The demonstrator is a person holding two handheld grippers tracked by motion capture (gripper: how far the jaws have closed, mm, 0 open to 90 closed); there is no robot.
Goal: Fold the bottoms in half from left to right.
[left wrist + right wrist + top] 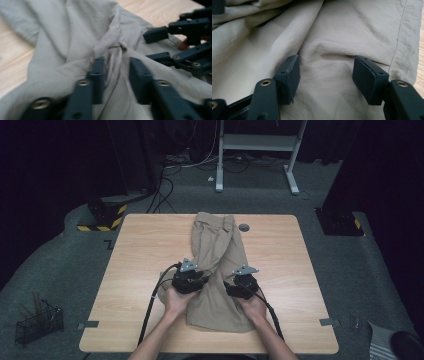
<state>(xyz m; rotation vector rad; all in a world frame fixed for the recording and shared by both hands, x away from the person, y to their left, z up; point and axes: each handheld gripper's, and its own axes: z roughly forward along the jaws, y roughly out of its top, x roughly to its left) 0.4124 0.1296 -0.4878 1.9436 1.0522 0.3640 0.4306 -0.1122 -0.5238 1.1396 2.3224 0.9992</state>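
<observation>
A pair of khaki trousers [216, 270] lies lengthwise down the middle of the wooden table [140, 265], waistband at 12 o'clock, legs folded toward 6 o'clock. The left gripper [196, 281] rests on the fabric's 9 o'clock edge; in the left gripper view its jaws stand parted, a raised fold of cloth between them, unpinched. The right gripper [235, 289] sits at the 3 o'clock edge, released, its wide jaws pressed down on flat cloth near a seam.
</observation>
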